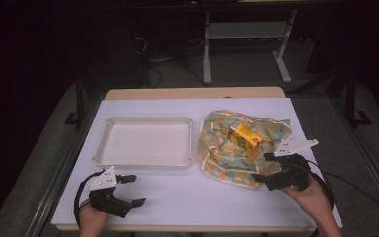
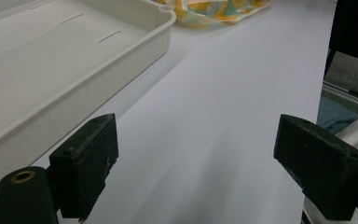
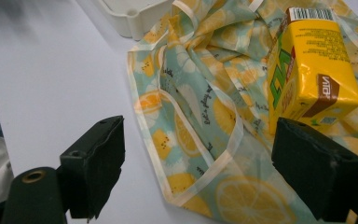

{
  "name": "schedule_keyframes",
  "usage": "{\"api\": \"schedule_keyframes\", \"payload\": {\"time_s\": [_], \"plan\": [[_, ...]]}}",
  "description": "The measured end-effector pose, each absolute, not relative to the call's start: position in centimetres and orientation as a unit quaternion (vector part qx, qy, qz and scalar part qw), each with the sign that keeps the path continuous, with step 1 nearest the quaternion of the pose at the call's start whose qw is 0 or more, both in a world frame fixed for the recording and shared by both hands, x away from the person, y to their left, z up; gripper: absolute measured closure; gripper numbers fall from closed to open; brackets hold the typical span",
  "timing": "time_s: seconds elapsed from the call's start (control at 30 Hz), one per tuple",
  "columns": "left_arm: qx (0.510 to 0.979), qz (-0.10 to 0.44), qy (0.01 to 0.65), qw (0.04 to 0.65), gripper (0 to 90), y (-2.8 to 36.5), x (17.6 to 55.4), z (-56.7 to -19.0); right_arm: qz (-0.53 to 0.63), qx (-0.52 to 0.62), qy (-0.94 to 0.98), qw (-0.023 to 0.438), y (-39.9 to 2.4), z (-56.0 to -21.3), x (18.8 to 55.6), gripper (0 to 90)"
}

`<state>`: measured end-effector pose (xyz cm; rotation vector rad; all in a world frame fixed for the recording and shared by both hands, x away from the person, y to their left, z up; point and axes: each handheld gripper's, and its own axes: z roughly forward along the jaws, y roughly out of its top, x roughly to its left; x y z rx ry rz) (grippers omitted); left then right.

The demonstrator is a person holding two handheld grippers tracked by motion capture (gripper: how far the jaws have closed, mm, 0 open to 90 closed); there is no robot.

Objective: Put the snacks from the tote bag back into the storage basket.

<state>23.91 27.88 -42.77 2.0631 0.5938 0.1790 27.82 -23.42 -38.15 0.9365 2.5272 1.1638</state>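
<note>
Yellow carton point(image 1: 246, 138) lies on its side on the lemon-print cloth point(image 1: 227, 153), right half of the table point(image 1: 177, 197), just right of the white tray point(image 1: 148, 160). In the high view the carton's long axis runs diagonally, from far-left to near-right; the near-right end points toward the right gripper point(image 1: 261, 168). In the right gripper view the carton point(image 3: 310, 74) shows its barcode end at the far side and its printed end face near the right-hand jaw; the lettering reads upside down from this side. Cloth point(image 3: 200, 116) is crumpled, with a pale hem folded over in loops; the carton sits on its upper folds. Right gripper: 2 jaws wide apart, nothing between them, hovering at the near edge of the cloth, close to the carton but apart from it. Left gripper point(image 1: 132, 190): at the near-left of the table, jaws wide apart over bare table point(image 2: 223, 116), holding nothing; tray point(image 2: 135, 51) is just to its far-left in the left gripper view. Tray holds nothing. Cloth corner point(image 2: 219, 11) shows beyond the tray.
</note>
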Motion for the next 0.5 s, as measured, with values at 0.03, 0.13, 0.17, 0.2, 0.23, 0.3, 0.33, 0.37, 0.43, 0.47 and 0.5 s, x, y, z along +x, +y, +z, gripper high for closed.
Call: {"api": "schedule_keyframes", "payload": {"time_s": [0.03, 0.13, 0.17, 0.2, 0.23, 0.3, 0.33, 0.37, 0.43, 0.47, 0.5], "plan": [[0.843, 0.073, 0.242, 0.475, 13.2, 27.9, 23.9, -42.8, 0.394, 0.315, 0.857, 0.101, -23.3, -38.1, 28.0, 16.8], [0.843, 0.074, 0.242, 0.475, 13.2, 28.0, 23.9, -42.7, 0.394, 0.312, 0.859, 0.102, -23.1, -37.8, 28.5, 16.7], [0.843, 0.074, 0.242, 0.475, 13.2, 28.0, 23.9, -42.7, 0.394, 0.312, 0.859, 0.102, -23.1, -37.8, 28.5, 16.7], [0.843, 0.075, 0.241, 0.476, 13.2, 28.1, 23.9, -42.7, 0.390, 0.311, 0.861, 0.101, -22.9, -37.7, 28.9, 16.7], [0.843, 0.076, 0.241, 0.475, 13.2, 28.1, 23.9, -42.7, 0.388, 0.310, 0.862, 0.102, -22.8, -37.7, 29.0, 16.8], [0.843, 0.075, 0.242, 0.475, 13.2, 28.1, 23.9, -42.7, 0.387, 0.311, 0.862, 0.102, -22.7, -37.7, 29.2, 16.7], [0.842, 0.076, 0.241, 0.476, 13.2, 28.1, 23.9, -42.7, 0.383, 0.311, 0.864, 0.101, -22.6, -37.8, 29.5, 16.7], [0.842, 0.075, 0.241, 0.476, 13.2, 28.1, 23.9, -42.7, 0.380, 0.311, 0.865, 0.103, -22.5, -37.8, 29.7, 16.7], [0.843, 0.076, 0.241, 0.475, 13.2, 28.1, 23.9, -42.7, 0.377, 0.311, 0.866, 0.105, -22.4, -37.8, 29.8, 16.8], [0.843, 0.077, 0.238, 0.475, 13.2, 28.1, 23.9, -42.7, 0.373, 0.310, 0.868, 0.104, -22.3, -37.8, 30.2, 17.0], [0.843, 0.077, 0.238, 0.475, 13.2, 28.1, 23.9, -42.7, 0.373, 0.310, 0.868, 0.104, -22.3, -37.8, 30.2, 17.0]]}}
